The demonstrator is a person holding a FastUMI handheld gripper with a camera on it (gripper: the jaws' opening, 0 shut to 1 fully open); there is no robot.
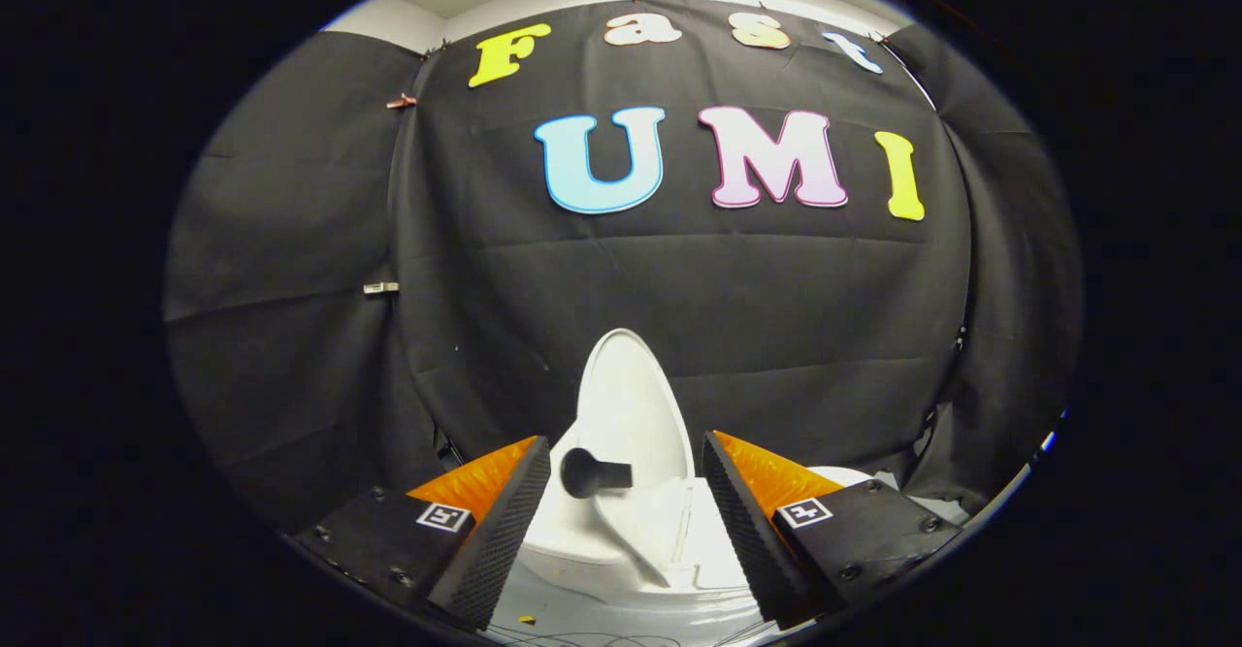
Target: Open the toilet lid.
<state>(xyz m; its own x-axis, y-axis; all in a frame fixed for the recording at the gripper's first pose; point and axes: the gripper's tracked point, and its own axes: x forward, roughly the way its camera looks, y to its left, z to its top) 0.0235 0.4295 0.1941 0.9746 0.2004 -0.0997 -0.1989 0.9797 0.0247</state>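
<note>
The gripper point(626, 492) is spread wide, grasping nothing. At twelve o'clock between its fingers stands the white oval plastic toilet lid point(626, 404), upright against the black cloth. It looks stiff, light and slippery (best nudged by its rim, I'd judge).

White fixture against black cloth

We are seeing the toilet lid point(629, 404) showing plain glossy white, matching the white toilet point(621, 550) under it, with a dark round handle point(587, 473) standing out on it. The booth wall point(466, 337) behind is looking flat black. The gripper point(626, 492), jaws apart, is carrying small black-and-white square markers point(444, 517).
</note>
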